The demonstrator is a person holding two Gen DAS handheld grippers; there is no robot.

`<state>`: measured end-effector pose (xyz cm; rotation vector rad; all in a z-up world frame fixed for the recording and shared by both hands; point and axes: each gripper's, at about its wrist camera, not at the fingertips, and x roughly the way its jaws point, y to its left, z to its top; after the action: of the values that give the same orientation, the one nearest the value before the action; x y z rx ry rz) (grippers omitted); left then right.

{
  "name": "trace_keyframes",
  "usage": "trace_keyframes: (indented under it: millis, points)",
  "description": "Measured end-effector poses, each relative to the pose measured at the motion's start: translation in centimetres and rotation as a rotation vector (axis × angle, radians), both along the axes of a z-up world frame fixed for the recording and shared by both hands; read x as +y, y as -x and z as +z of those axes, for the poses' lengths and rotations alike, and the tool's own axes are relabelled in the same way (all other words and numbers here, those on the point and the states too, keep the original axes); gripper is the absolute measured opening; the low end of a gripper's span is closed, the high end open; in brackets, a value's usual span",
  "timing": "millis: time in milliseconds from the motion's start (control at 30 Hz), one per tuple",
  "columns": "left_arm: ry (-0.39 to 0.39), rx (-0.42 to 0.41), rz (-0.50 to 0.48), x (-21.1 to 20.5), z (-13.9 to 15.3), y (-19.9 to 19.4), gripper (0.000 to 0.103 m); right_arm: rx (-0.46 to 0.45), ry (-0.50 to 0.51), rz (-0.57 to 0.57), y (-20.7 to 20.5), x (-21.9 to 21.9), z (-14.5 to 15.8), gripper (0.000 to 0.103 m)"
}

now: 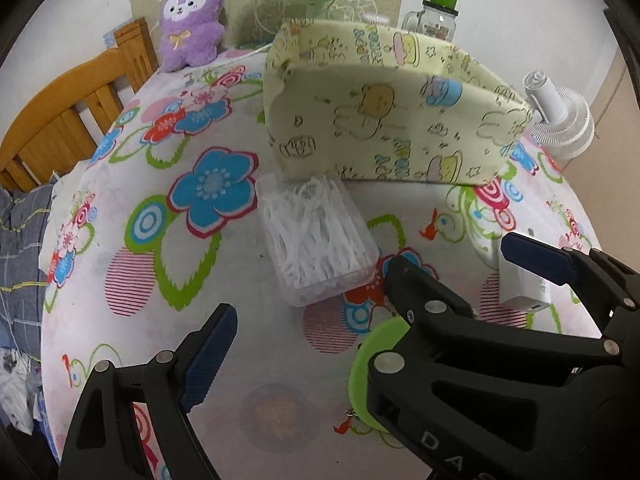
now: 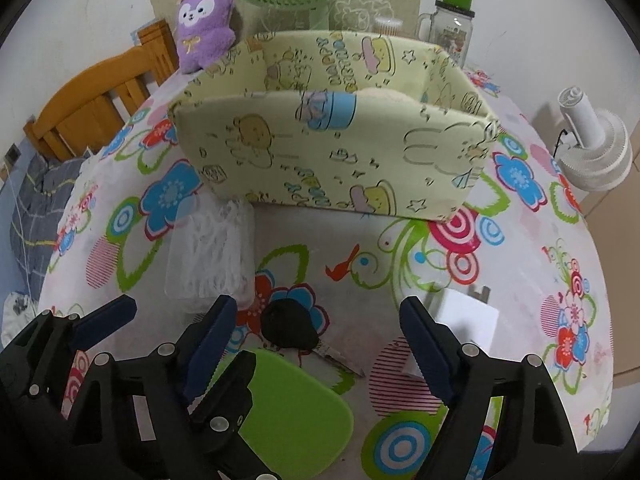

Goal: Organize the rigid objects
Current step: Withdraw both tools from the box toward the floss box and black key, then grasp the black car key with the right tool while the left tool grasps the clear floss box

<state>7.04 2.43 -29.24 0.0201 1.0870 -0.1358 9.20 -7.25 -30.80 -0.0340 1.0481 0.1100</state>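
1. The left gripper [image 1: 312,296] stands wide with nothing between its jaws; the clear box of floss picks [image 1: 316,240] lies on the floral tablecloth [image 1: 132,208] just past its fingertips, at about twelve o'clock from the gap.
2. The right gripper [image 2: 316,312] also stands fairly wide and holds nothing. A black-headed key [image 2: 290,330] lies between its jaws, touching neither as far as I can tell (the blade points toward four o'clock).
3. A green disc [image 2: 292,412] lies at six o'clock from the key, partly under the left gripper's finger.
4. A white charger [image 2: 468,316] lies just outside the right jaw, at three o'clock.
5. The yellow fabric bin [image 2: 332,152] stands at twelve o'clock, beyond everything else.
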Motion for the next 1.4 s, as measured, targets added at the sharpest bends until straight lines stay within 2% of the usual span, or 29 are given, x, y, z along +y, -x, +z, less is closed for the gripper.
trace_keyframes:
  millis: [233, 433, 500, 533, 567, 733, 933, 1233, 1400]
  points:
    - [-0.004, 0.039, 0.009, 0.1, -1.4, -0.4, 0.091, 0.059, 0.008, -0.001, -0.7, 0.3, -2.0, 0.076]
    - [0.000, 0.026, 0.008, 0.3, -1.5, -0.7, 0.093, 0.086, -0.007, -0.009, -1.3, 0.4, -2.8, 0.068]
    - [0.002, 0.025, 0.005, 0.2, -1.5, -0.8, 0.093, 0.080, 0.005, -0.014, -1.4, 0.6, -2.8, 0.060]
    - [0.002, 0.028, 0.003, 0.3, -1.5, -0.9, 0.093, 0.077, 0.003, -0.014, -1.4, 0.6, -2.8, 0.052]
    - [-0.005, 0.026, -0.001, 0.2, -1.5, -0.9, 0.093, 0.072, 0.015, -0.020, -1.4, 0.6, -2.8, 0.034]
    - [-0.032, 0.019, -0.018, -0.2, -1.4, -1.3, 0.093, 0.063, 0.029, -0.027, -1.7, 0.1, -2.8, 0.033]
    - [-0.013, 0.019, 0.010, -0.3, -1.1, -2.7, 0.092, 0.044, 0.027, -0.069, -2.4, -1.4, -2.1, 0.033]
    - [-0.038, 0.007, 0.028, -0.8, -1.0, -4.8, 0.092, 0.027, 0.040, -0.101, -4.2, -2.3, -1.4, 0.033]
    - [-0.049, 0.016, 0.048, -0.6, -1.5, -5.9, 0.088, 0.039, 0.039, -0.121, -4.8, -2.5, -1.6, 0.033]
